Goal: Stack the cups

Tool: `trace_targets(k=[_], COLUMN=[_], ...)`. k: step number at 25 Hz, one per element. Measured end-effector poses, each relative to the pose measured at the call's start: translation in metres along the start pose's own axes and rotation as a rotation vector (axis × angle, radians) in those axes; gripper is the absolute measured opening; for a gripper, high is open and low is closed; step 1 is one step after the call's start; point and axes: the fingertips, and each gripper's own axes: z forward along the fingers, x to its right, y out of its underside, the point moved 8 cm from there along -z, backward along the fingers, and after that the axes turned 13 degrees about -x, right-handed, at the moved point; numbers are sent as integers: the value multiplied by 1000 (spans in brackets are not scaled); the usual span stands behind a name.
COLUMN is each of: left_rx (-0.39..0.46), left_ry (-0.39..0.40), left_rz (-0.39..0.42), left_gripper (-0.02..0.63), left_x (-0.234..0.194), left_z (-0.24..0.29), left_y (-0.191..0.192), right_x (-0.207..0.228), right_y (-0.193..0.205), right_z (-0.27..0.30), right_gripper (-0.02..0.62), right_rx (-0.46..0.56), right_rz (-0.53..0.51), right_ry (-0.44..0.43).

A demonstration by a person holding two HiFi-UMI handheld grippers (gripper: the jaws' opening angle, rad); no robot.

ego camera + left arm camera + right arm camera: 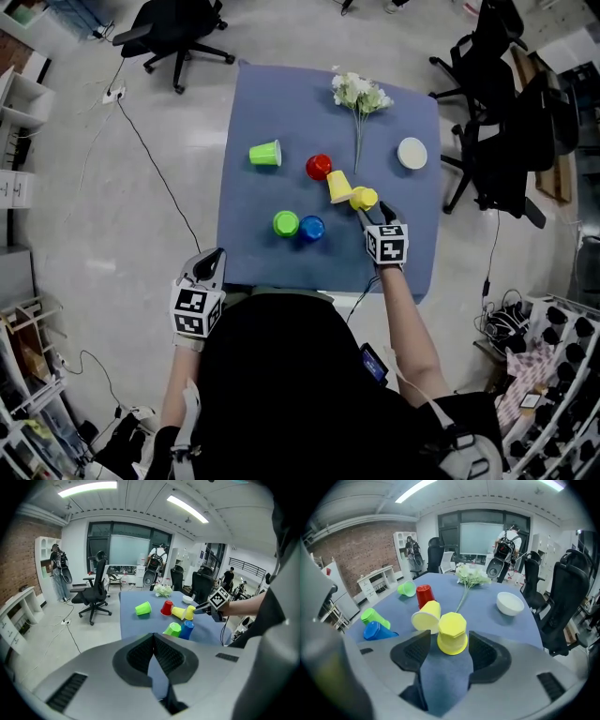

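Six cups lie on the blue tablecloth. An upside-down yellow cup stands between the jaws of my right gripper, which is open, with gaps between pads and cup. In the head view this yellow cup is just beyond my right gripper. A second yellow cup lies on its side touching it. Behind stands a red cup. A green cup lies further left. Another green cup and a blue cup sit together. My left gripper is shut and empty, off the table's near left corner.
A white bowl and a bunch of white flowers sit at the far right of the table. Office chairs stand around it. Cables run over the floor to the left. People stand far back in the room.
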Motion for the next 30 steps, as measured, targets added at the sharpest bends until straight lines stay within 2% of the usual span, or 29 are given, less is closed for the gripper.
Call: trace_targets(k=[8, 10, 15, 30], left_rx=[-13, -10, -2, 21], left_ry=[-28, -27, -9, 87], left_rz=[-28, -33, -14, 86], left_gripper=[11, 11, 11, 11], left_x=[-3, -5, -8, -19], left_z=[-5, -6, -5, 1], left_y=[9, 10, 5, -8], right_x=[8, 7, 1, -71], right_y=[-8, -9, -5, 44], right_z=[23, 23, 12, -15], right_gripper=[256, 225, 224, 224], right_rx=[-10, -9, -1, -8], right_rz=[45, 49, 67, 94], right_ry=[-4, 1, 14, -8])
